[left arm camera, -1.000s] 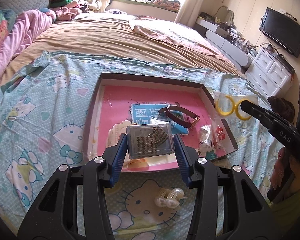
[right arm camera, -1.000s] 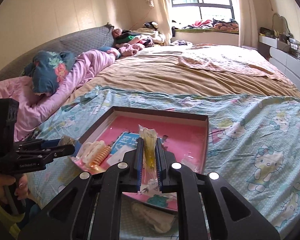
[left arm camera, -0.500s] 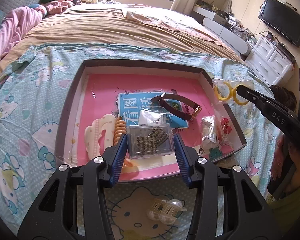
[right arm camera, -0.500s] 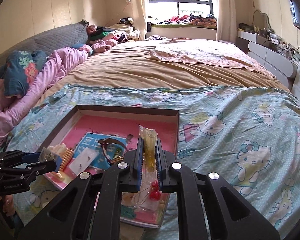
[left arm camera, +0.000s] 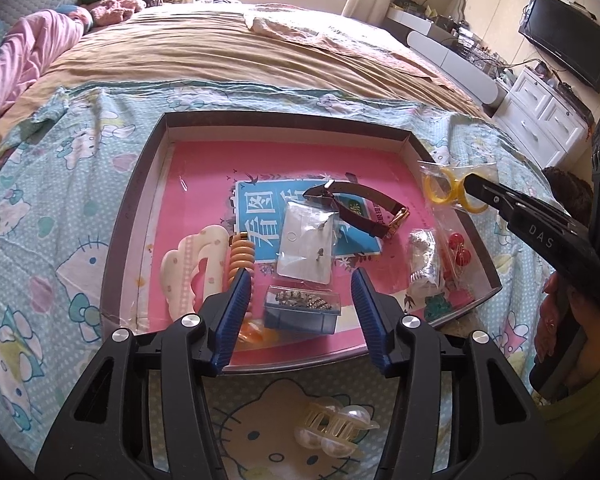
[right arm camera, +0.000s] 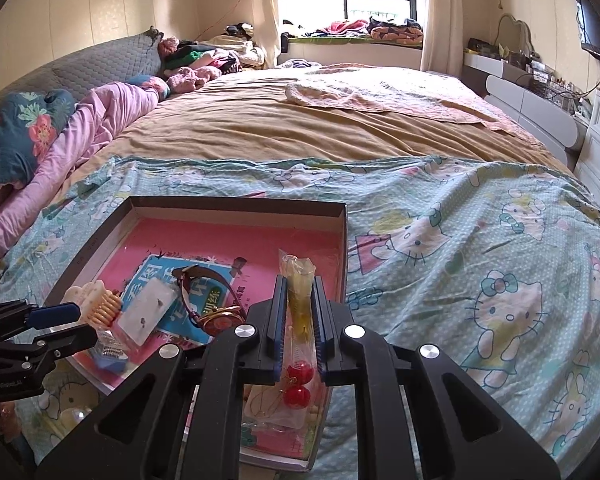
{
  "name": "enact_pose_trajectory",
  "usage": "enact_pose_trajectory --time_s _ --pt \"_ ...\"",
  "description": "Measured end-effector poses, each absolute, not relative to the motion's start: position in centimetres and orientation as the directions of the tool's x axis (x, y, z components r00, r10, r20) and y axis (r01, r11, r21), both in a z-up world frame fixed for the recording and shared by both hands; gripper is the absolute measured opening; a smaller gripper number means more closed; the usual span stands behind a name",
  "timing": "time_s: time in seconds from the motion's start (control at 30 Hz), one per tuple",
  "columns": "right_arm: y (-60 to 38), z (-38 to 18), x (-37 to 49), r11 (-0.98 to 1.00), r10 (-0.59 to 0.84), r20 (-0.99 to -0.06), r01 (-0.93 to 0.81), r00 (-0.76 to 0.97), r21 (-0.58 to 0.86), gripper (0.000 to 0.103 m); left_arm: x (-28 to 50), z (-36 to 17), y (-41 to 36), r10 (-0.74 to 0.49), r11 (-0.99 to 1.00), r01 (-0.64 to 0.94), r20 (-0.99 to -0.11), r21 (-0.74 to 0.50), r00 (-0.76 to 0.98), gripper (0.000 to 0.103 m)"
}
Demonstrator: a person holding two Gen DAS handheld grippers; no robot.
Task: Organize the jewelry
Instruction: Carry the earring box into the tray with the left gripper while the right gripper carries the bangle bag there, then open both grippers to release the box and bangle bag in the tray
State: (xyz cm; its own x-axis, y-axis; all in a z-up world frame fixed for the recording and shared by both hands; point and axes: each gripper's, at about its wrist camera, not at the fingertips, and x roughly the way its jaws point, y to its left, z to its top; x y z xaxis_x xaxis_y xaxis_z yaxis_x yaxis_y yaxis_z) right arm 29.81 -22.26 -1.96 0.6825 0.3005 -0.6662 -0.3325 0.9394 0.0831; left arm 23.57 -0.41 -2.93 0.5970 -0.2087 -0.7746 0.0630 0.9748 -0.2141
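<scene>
A shallow box with a pink floor lies on the bed and holds jewelry. My left gripper is open above its near edge; the small clear case of beads lies on the box floor between the fingers, untouched. My right gripper is shut on a clear bag of yellow hoops, which the left wrist view shows above the box's right wall. In the box are a brown watch, an earring card in a bag, a cream hair clip, an orange clip and red ball earrings.
A pearl hair claw lies on the Hello Kitty sheet in front of the box. A pink quilt and pillows are at the left. White drawers and a TV stand at the right.
My left gripper has opened and let go of the bead case, which now rests in the box. My right gripper, still holding the bag, has moved over the box's right side.
</scene>
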Motion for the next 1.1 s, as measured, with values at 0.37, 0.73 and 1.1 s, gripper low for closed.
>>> enact_pose_trajectory --time_s 0.37,0.73,1.1 --pt "-22.2 -0.1 27.5 0.927 0.348 -0.625 -0.356 0.699 0.117 0.062 22.8 -2.1 0.0 -0.210 0.973 0.058 -0.761 -0.222 0.613 0.055" --pt "-23.6 3.0 24.2 0.915 0.392 -0.563 -0.370 0.728 0.159 0.082 21.1 -0.1 0.4 -0.182 0.978 0.045 -0.736 -0.202 0.652 0.088" --pt "-24.5 4.0 21.3 0.911 0.402 -0.546 -0.381 0.735 0.158 0.096 18.8 1.2 0.5 -0.154 0.984 0.037 -0.723 -0.174 0.673 0.091"
